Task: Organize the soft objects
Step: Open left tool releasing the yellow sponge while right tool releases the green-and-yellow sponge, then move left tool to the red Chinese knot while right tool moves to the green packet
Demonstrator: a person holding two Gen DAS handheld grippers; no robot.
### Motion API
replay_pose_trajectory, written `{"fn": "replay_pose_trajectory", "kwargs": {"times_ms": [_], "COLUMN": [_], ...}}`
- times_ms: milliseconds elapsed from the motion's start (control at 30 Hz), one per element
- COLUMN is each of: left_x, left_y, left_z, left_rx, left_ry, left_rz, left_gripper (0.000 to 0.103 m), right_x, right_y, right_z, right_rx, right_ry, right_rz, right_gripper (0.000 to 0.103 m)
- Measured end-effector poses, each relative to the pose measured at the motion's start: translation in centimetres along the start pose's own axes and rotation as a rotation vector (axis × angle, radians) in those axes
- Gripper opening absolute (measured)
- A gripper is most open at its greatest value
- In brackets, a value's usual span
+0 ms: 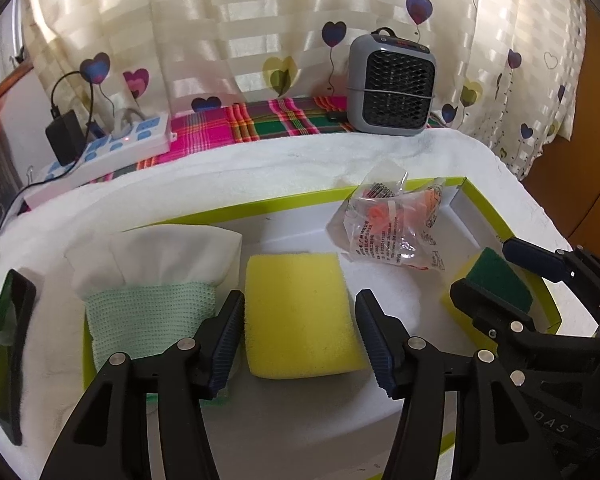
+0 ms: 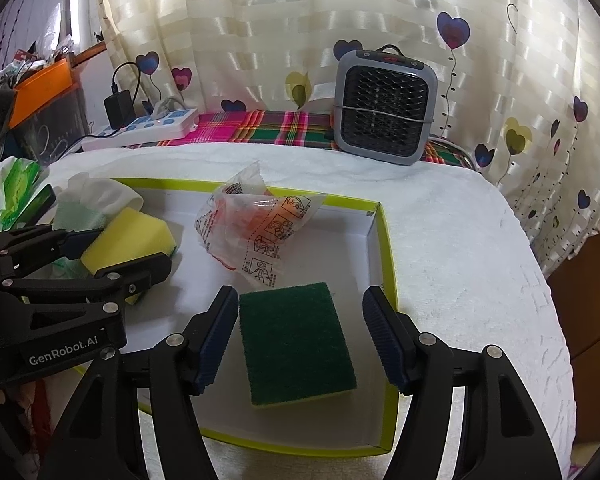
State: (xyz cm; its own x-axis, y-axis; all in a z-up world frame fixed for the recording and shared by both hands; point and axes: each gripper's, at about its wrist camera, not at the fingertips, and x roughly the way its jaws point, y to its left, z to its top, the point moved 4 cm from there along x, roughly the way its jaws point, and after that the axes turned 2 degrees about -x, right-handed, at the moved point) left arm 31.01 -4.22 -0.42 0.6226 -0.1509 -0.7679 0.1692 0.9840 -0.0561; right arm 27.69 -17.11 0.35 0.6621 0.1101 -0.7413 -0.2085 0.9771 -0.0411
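Note:
A plain yellow sponge (image 1: 300, 320) lies flat in the white tray with a lime-green rim (image 1: 260, 204). My left gripper (image 1: 300, 300) stands open around it, its pads just clear of the sponge's sides. A green-topped scouring sponge (image 2: 296, 344) lies at the tray's (image 2: 388, 240) right end, with my right gripper (image 2: 300, 294) open around it. A white and mint cloth (image 1: 152, 276) sits at the tray's left end. A clear plastic bag with orange pieces (image 1: 392, 224) lies at the back. The right wrist view also shows the left gripper (image 2: 130, 248) astride the yellow sponge (image 2: 128, 236).
The tray rests on a white towel (image 2: 460, 240) over a plaid cloth. A grey fan heater (image 1: 392, 84) stands at the back right and a power strip (image 1: 112, 148) with a charger at the back left. A dark phone (image 1: 12, 352) lies left of the tray.

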Motion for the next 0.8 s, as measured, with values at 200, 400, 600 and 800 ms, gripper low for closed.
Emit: {"fn": "replay_pose_trajectory", "kwargs": {"times_ms": [200, 400, 600, 800], "left_x": [-0.8, -2.2, -3.8, -5.5], "left_y": [0.1, 0.1, -0.3, -0.4], "left_z": [0.0, -0.5, -1.2, -1.6], "left_rx": [0.005, 0.02, 0.045, 0.051], "left_ry": [-0.018, -0.044, -0.071, -0.094], "left_rz": [0.012, 0.04, 0.056, 0.063], "left_gripper": [0.057, 0.057, 0.057, 0.057], "right_x": [-0.5, -1.3, -2.1, -3.2], "right_y": [0.0, 0.1, 0.3, 0.4], "right_z": [-0.1, -0.3, -0.6, -1.1], "right_rx": [0.013, 0.02, 0.022, 0.031], "right_ry": [-0.013, -0.031, -0.04, -0.049], "right_rz": [0.014, 0.026, 0.033, 0.033], "right_gripper": [0.066, 0.066, 0.066, 0.067]}}
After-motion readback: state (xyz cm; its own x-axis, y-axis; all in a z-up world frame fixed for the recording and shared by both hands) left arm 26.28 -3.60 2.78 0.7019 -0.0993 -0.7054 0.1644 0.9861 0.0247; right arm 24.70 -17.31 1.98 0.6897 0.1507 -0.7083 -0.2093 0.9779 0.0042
